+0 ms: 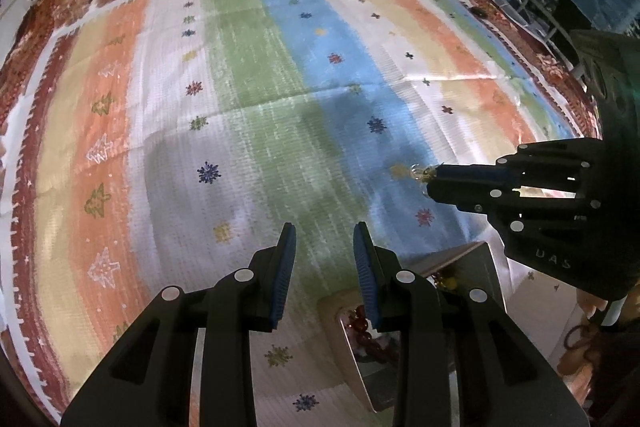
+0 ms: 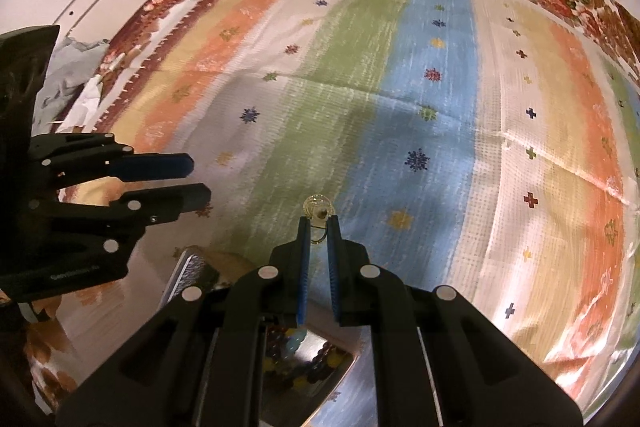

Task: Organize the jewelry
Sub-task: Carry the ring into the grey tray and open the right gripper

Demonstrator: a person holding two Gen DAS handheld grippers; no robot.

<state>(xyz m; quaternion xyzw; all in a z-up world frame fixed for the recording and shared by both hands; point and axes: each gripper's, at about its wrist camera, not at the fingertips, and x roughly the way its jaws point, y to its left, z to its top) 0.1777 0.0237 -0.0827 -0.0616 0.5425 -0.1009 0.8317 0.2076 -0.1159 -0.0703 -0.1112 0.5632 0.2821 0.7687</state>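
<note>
Jewelry is being sorted over a bed covered with a striped cloth point(image 2: 400, 99), and the right gripper point(image 2: 319, 223) is clamped on a small clear earring point(image 2: 318, 209), a rounded glassy piece with a thin wire loop caught between its blue pads. It hangs above the blue stripe near the middle of the cloth, and the left wrist view shows the same earring point(image 1: 418, 174) at the tip of that gripper point(image 1: 430, 183). The left gripper point(image 1: 325, 233) carries nothing, its jaws standing a little apart above the green stripe. Close under both grippers, toward the near edge of the bed, sits a shiny metal box point(image 2: 320, 379) with beads point(image 2: 296, 347) of several colours inside; from the left wrist view the box point(image 1: 460, 259) shows dark red beads point(image 1: 362, 323) in one section. The step in hand looks like carrying the earring to its place, though which place cannot be told. To do it well, the grip should stay firm, since the piece is tiny, smooth and held only at the fingertips, so a slight loosening could drop it onto the patterned cloth, where it would be hard to spot. Lowering it close before letting go, with the empty gripper kept out of the way, seems wise.
</note>
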